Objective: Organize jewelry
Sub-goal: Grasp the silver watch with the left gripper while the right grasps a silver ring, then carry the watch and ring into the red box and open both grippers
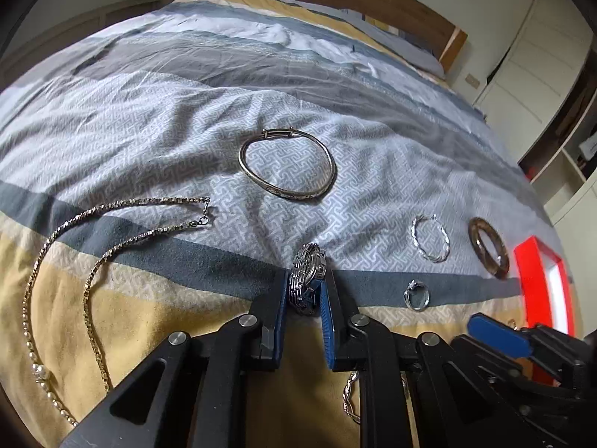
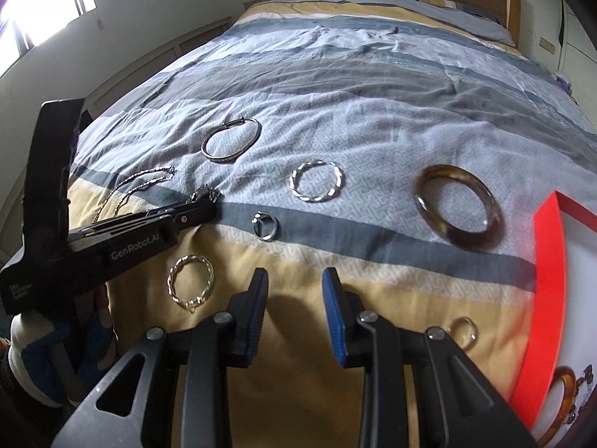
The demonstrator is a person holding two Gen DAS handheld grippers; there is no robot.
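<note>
My left tool (image 1: 306,291) pinches a silver link bracelet (image 1: 308,280) between its blue pads, low on the bed (image 1: 149,112). My right tool (image 2: 294,280) hangs open and empty over the yellow stripe. Beyond lie a small ring (image 2: 265,227), a twisted silver hoop (image 2: 316,181), a brown bangle (image 2: 459,207) at right, and a far plain bangle (image 1: 287,164). A chain necklace (image 1: 93,231) trails left; a red box (image 2: 541,298) sits near right.

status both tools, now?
Left tool: closed on the silver link bracelet.
Right tool: open, holding nothing, above the bedspread.
</note>
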